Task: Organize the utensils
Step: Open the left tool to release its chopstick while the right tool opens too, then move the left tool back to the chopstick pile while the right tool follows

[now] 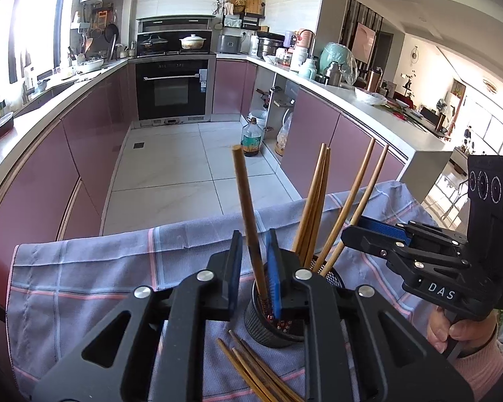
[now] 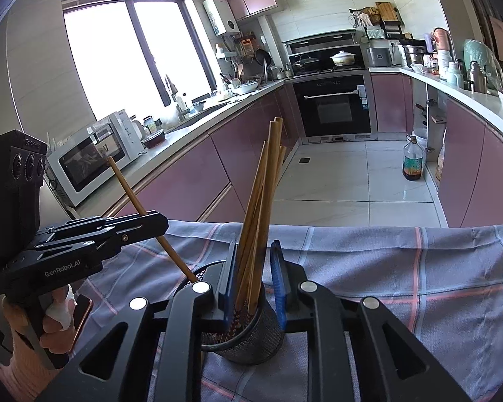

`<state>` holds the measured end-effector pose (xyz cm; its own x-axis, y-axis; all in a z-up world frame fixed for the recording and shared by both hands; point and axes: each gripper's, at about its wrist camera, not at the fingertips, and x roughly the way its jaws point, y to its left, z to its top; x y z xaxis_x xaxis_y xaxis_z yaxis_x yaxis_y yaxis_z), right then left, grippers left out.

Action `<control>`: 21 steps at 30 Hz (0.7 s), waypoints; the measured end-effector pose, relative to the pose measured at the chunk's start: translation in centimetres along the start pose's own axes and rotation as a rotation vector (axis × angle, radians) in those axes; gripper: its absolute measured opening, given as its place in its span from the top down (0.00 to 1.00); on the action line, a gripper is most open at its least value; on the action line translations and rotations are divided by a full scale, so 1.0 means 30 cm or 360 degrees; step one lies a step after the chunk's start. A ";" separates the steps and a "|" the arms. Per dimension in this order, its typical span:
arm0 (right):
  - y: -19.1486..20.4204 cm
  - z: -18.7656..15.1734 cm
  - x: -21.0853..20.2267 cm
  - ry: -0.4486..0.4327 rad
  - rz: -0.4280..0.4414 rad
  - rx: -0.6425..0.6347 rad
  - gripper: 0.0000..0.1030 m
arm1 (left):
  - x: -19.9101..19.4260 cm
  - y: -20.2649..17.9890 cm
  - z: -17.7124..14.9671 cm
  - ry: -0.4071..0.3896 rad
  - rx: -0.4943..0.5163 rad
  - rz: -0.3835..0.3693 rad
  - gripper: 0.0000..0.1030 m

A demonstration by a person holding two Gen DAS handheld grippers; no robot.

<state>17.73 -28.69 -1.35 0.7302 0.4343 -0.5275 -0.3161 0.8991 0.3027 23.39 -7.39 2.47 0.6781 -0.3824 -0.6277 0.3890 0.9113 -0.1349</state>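
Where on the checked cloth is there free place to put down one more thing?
The blue checked cloth lies bare to the right of the black mesh cup, up to its far edge. Left of the cup, toward the cloth's left edge, is also bare. It is crowded at the cup and just before it, where loose wooden chopsticks lie.

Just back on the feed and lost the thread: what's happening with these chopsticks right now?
A person, one claw per hand, is loading chopsticks into a black mesh holder on a checked cloth. The left claw stands slightly open around a single chopstick whose lower end is in the holder. The right claw is slightly open around a bundle standing in the same holder. More loose chopsticks lie on the cloth, not yet put away.
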 end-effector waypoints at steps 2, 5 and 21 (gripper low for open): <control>-0.003 -0.005 -0.008 -0.0007 -0.0005 0.0001 0.79 | 0.004 0.008 -0.002 -0.0020 -0.0024 0.0013 0.78; -0.005 -0.014 -0.023 -0.0024 -0.0023 0.0003 0.74 | -0.005 0.040 -0.007 -0.0061 -0.0080 0.0028 0.69; 0.027 -0.092 -0.087 -0.0016 0.0050 -0.0043 0.66 | -0.037 0.027 -0.077 -0.0093 -0.0034 0.0000 0.76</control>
<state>13.90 -28.97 -1.91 0.7255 0.4619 -0.5101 -0.3550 0.8863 0.2976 21.53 -5.87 1.30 0.7134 -0.3901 -0.5822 0.3762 0.9141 -0.1515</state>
